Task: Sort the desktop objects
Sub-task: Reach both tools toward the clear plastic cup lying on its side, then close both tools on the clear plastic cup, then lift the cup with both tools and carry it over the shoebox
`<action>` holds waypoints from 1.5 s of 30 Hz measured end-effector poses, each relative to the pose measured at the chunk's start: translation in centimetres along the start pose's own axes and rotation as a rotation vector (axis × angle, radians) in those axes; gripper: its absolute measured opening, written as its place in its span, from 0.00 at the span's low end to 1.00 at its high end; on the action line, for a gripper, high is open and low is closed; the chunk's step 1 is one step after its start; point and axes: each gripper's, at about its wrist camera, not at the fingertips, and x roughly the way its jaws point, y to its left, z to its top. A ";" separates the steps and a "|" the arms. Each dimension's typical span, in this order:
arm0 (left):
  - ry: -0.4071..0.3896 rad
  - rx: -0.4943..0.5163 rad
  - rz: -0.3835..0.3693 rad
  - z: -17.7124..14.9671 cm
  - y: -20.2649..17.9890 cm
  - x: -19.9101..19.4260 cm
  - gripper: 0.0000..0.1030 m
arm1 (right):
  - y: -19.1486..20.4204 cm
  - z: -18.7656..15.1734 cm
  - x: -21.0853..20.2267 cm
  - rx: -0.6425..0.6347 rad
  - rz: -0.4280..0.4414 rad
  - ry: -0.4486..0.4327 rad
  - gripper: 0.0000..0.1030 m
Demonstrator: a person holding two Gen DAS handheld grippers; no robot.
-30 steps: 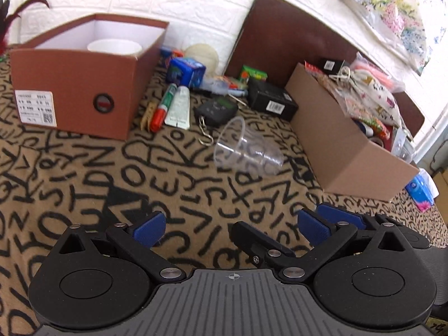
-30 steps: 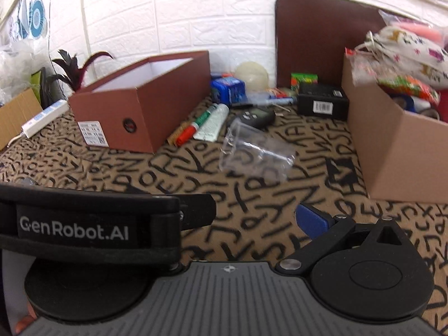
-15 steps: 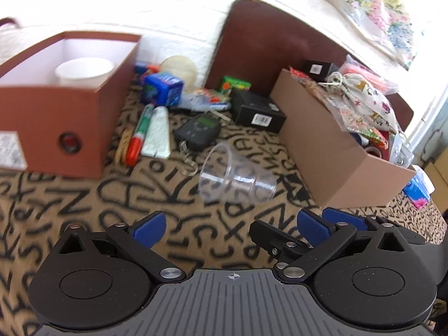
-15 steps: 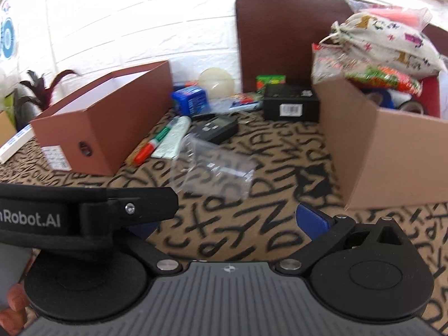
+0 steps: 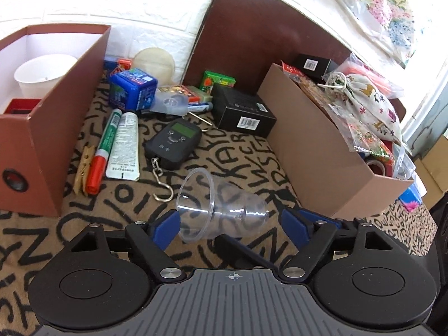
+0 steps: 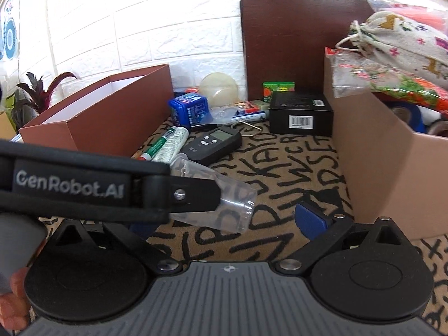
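Observation:
A clear plastic cup [image 5: 221, 212] lies on its side on the letter-patterned cloth, mouth to the left. My left gripper [image 5: 231, 222] straddles it and its jaws are closing. The left blue pad [image 5: 168, 224] sits at the cup's rim, and the right pad [image 5: 294, 224] stands a little off its base. In the right wrist view the cup [image 6: 235, 204] shows partly behind the black body of the left tool [image 6: 70, 187]. My right gripper [image 6: 224, 224] hangs open just behind the cup, holding nothing. Its left finger is hidden behind that body.
A brown shoebox [image 5: 42, 128] with a white cup [image 5: 42, 75] stands left; a full cardboard box [image 5: 322, 154] stands right. Between them lie a hand scale [image 5: 175, 140], marker [image 5: 103, 151], tube [image 5: 124, 145], clothespin [image 5: 84, 165], blue carton [image 5: 133, 89] and black box [image 5: 243, 112].
Both grippers have moved forward toward the cup. The cup now lies between the left gripper's fingers, and those fingers have drawn a little closer together.

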 end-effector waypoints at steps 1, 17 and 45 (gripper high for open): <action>0.002 0.006 -0.003 0.1 -0.1 0.2 0.85 | 0.0 0.1 0.2 -0.003 0.006 -0.004 0.97; 0.073 0.028 -0.020 1.2 0.3 2.4 0.75 | -0.2 0.3 2.3 0.018 0.075 0.033 0.84; 0.077 0.086 -0.009 1.9 0.1 1.7 0.57 | 1.0 1.1 1.1 -0.054 0.033 0.018 0.67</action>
